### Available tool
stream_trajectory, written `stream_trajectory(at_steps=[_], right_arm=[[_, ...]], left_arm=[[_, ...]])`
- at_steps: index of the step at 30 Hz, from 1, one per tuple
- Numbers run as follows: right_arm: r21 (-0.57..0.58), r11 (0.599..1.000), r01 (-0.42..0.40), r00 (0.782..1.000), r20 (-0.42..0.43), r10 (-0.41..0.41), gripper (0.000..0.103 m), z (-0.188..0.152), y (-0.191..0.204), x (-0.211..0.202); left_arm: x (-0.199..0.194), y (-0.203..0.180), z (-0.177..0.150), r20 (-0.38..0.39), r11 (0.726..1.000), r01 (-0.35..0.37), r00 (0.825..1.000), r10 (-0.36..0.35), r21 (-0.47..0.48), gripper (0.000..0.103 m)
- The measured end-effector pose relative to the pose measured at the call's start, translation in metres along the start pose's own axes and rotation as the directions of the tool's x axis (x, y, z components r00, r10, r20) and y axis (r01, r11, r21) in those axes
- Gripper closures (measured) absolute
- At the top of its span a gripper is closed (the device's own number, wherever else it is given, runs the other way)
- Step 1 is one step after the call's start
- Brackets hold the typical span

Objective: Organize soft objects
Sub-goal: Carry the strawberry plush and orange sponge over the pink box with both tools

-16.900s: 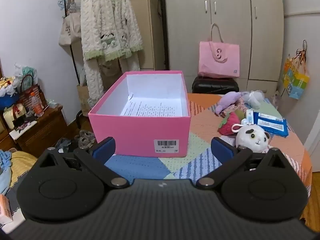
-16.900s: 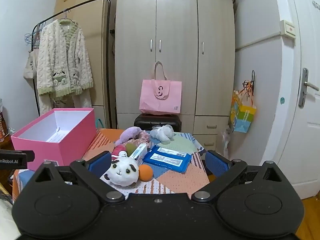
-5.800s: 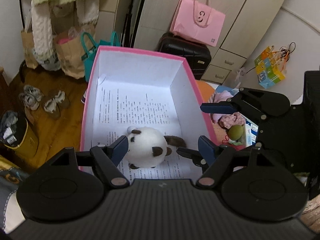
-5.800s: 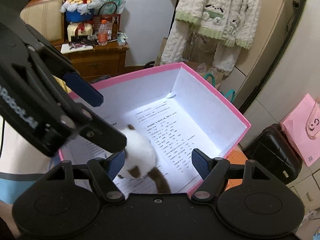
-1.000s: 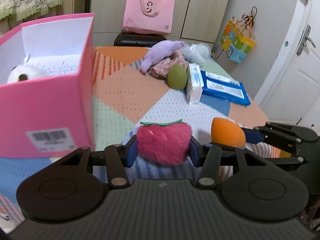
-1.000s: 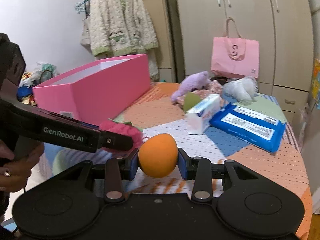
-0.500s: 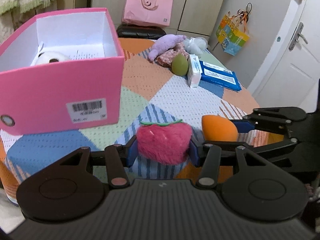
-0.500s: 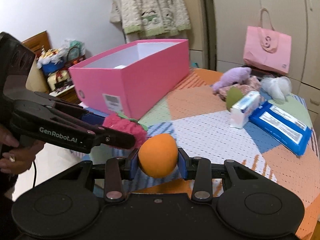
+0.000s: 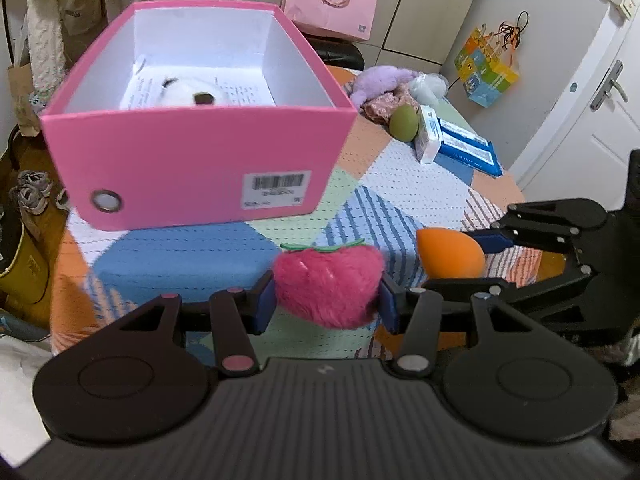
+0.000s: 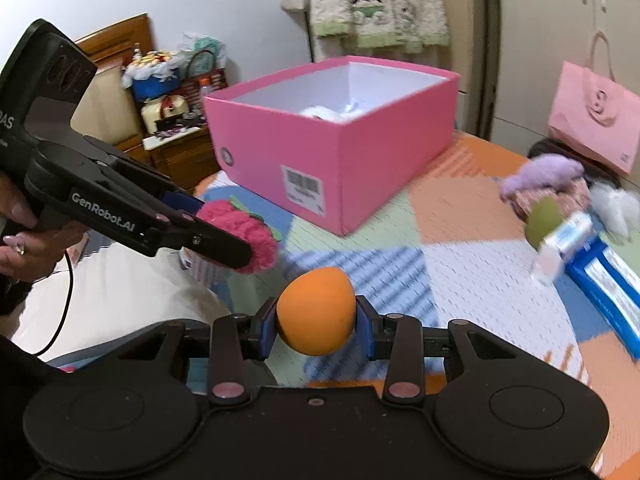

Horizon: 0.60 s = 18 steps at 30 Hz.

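Observation:
My left gripper (image 9: 326,300) is shut on a fuzzy pink strawberry plush (image 9: 327,284), held above the patchwork table short of the pink box (image 9: 192,168). In the right wrist view the same strawberry plush (image 10: 244,236) shows at the left between that gripper's black fingers. My right gripper (image 10: 316,328) is shut on an orange egg-shaped sponge (image 10: 316,310), which also appears as the orange sponge (image 9: 450,254) right of the strawberry. The pink box (image 10: 340,152) is open on top, with a white panda plush (image 9: 180,94) and a printed sheet inside.
On the far side of the table lie a purple plush (image 9: 380,80), a green sponge (image 9: 404,122), a small white carton (image 9: 426,134), a blue wipes pack (image 9: 466,150) and a white fluffy toy (image 9: 430,86). A person's hand (image 10: 20,240) holds the left gripper. Wardrobe, coat rack and pink bag stand behind.
Both grippers have risen and pulled back toward the table's near edge, each keeping its object. The pink box now lies ahead, its inside more visible. The right view has swung left.

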State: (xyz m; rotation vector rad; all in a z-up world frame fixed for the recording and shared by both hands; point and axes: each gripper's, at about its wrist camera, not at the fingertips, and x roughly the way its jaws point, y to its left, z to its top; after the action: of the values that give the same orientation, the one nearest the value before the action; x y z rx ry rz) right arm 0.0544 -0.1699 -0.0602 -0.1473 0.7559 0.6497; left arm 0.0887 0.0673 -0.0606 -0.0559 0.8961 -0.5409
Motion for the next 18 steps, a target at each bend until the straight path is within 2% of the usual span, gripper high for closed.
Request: stream_trajectory(at_steps=[4,8,18], right_arm=[[-0.014,0.999,-0.049,0.999,0.013,0.049,0.059,0.019,0.006,-0.002],[0.016,0.989,-0.146,0.989,0.034,0.146,0.059,0.04,0.007,-0.003],[-0.073,0.987,-0.141,0.978,0.147,0.15,0.059,0.099,0.001,-0.005]], left_arm=[[-0.021,0.005,0.011,0.022,1.0,0.021,1.0,-0.022,0.02,0.053],[-0.044,0.009,0.031,0.101,0.999,0.016,0.995,-0.021,0.05,0.053],[-0.057,0.021,0.089,0.212,0.994,-0.002,0.977,-0.021,0.106,0.053]])
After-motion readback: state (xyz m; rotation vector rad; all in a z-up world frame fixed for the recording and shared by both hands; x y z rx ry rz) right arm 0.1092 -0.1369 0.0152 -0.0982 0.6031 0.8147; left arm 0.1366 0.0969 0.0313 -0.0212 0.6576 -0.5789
